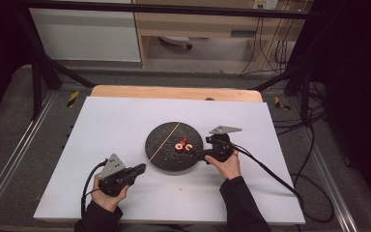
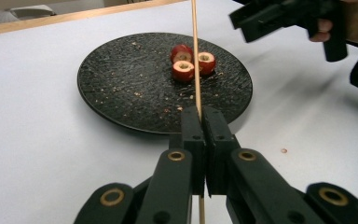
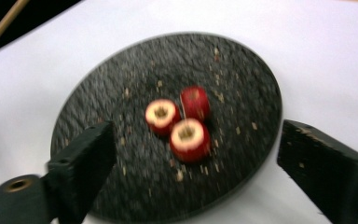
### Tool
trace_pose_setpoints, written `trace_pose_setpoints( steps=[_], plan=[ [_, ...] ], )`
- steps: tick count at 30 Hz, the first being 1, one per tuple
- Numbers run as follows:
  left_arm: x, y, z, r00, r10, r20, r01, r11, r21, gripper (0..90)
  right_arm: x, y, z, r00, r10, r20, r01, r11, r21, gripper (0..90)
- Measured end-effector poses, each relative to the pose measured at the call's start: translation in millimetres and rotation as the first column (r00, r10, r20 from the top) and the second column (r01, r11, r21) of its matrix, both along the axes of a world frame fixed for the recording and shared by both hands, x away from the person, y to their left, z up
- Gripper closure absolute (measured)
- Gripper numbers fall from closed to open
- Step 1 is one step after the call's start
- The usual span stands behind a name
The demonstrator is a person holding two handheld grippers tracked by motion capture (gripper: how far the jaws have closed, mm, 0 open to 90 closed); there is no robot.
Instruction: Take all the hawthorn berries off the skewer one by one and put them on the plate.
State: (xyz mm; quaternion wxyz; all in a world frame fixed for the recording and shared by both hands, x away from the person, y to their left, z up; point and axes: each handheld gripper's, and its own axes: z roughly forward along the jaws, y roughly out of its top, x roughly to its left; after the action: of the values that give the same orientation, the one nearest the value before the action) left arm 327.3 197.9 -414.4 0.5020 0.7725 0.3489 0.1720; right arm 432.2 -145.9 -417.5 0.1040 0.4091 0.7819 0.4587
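Three red fruit pieces (image 1: 183,145) sit on the dark plate (image 1: 162,153) just ahead of your right gripper (image 1: 193,152) in the high view. In the left gripper view, your left gripper (image 2: 204,122) clamps a thin wooden stick (image 2: 195,51) that crosses the plate. In the right gripper view, your jaws stand wide and empty, the pieces (image 3: 179,120) between and beyond them.

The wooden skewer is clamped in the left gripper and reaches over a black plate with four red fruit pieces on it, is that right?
Not quite: the black plate holds three red fruit pieces, not four, as the right gripper view shows. The rest stands: the wooden skewer is clamped in the left gripper and reaches over that plate.
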Motion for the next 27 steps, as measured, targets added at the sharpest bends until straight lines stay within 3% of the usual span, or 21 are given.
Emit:
trace_pose_setpoints(
  steps=[10, 18, 27],
  plan=[
    [3.0, -2.4, 1.1, 0.9996, 0.002, -0.027, -0.002, 1.0000, 0.010, 87.9, -29.8, -34.7, -16.7, 0.9999, 0.012, -0.002, -0.012, 0.997, -0.074, 2.0],
    [11.2, -11.4, 4.2, 0.9983, 0.005, -0.059, -0.004, 0.9997, 0.024, 87.9, -48.7, -60.9, -27.7, 0.9998, 0.016, 0.013, -0.015, 0.996, -0.089, 0.9],
    [31.0, -24.4, 9.8, 0.9969, 0.023, -0.076, -0.018, 0.9978, 0.063, 87.9, -60.1, -79.9, -34.6, 0.9997, 0.013, 0.021, -0.011, 0.997, -0.082, 0.9]
  ],
)
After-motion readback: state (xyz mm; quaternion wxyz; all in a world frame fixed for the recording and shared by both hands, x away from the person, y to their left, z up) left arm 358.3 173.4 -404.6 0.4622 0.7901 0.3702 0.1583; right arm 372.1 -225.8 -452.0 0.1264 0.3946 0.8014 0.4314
